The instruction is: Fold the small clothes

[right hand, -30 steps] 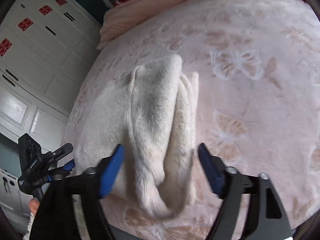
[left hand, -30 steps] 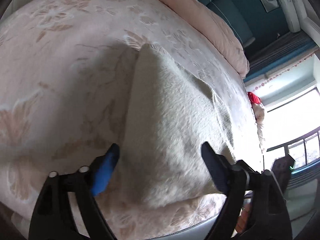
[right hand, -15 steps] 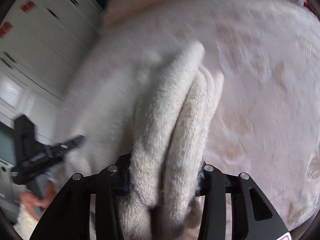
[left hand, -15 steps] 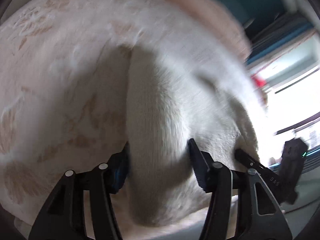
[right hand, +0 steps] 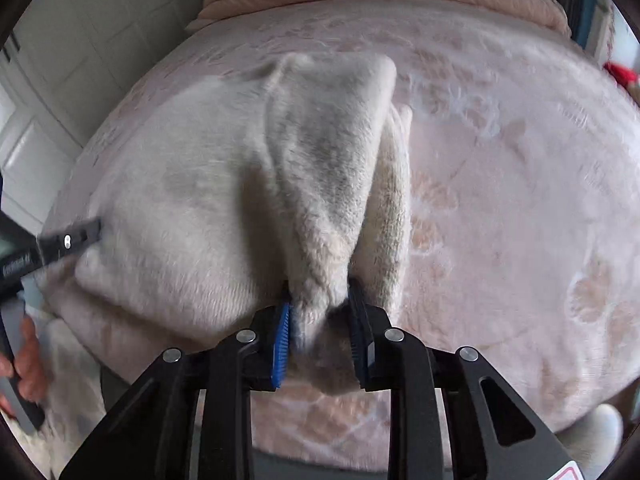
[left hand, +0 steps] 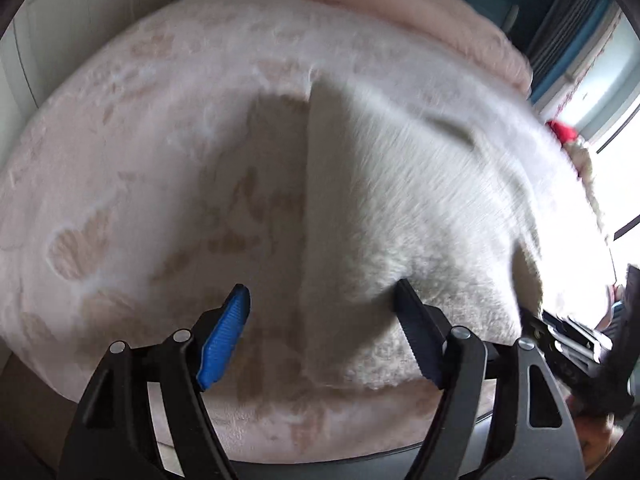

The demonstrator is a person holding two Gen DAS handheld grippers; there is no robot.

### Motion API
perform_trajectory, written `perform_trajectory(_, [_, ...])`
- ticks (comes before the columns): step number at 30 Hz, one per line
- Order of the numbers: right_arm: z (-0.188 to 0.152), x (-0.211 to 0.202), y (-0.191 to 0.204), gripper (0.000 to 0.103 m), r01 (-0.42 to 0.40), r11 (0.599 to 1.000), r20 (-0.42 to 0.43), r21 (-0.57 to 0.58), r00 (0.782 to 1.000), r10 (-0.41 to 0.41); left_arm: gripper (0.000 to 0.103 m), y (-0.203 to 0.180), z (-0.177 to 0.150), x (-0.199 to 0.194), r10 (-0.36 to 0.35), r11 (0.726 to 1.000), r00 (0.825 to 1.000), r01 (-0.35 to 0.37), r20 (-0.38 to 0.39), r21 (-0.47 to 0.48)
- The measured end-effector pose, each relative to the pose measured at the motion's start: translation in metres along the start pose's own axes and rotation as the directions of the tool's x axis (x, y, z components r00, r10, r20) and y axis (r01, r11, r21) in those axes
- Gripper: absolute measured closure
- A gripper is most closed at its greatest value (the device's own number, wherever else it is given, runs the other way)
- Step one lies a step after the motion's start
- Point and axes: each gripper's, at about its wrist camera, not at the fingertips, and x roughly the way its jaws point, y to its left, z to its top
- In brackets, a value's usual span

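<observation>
A fluffy cream garment [right hand: 208, 216] lies on a pink flowered bedspread [right hand: 500, 208]. In the right wrist view my right gripper [right hand: 320, 316] is shut on a bunched fold of the garment's near edge. In the left wrist view the garment [left hand: 400, 216] lies ahead and to the right. My left gripper [left hand: 320, 320] is open at the garment's near left corner, with the right finger on the cloth and the blue left pad [left hand: 224, 344] over bare bedspread [left hand: 140, 184]. The left gripper's finger [right hand: 68, 240] shows at the left of the right wrist view.
A rolled pink quilt [left hand: 380, 4] lies along the far side of the bed. White wardrobe doors [right hand: 60, 60] stand at the left. A bright window and blue wall [left hand: 600, 64] are at the right, with a red item [left hand: 562, 132] near them. The bed's front edge is just below both grippers.
My left gripper, closed around the garment half a second ago, has opened and now stands at its left corner. My right gripper has closed on the bunched fold and keeps hold of it.
</observation>
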Motion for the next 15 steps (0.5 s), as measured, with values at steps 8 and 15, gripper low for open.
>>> perform_trajectory(8, [0.000, -0.078, 0.013, 0.078, -0.004, 0.999, 0.097, 0.042, 0.995, 0.000, 0.031, -0.013, -0.003, -0.048, 0.057, 0.998, 0.995, -0.059, 0.083, 0.031])
perform_trajectory(15, [-0.027, -0.099, 0.015, 0.048, 0.098, 0.991, 0.196, 0.087, 0.974, -0.113, 0.005, -0.069, -0.033, -0.094, 0.070, 0.976, 0.967, -0.117, 0.243, 0.185])
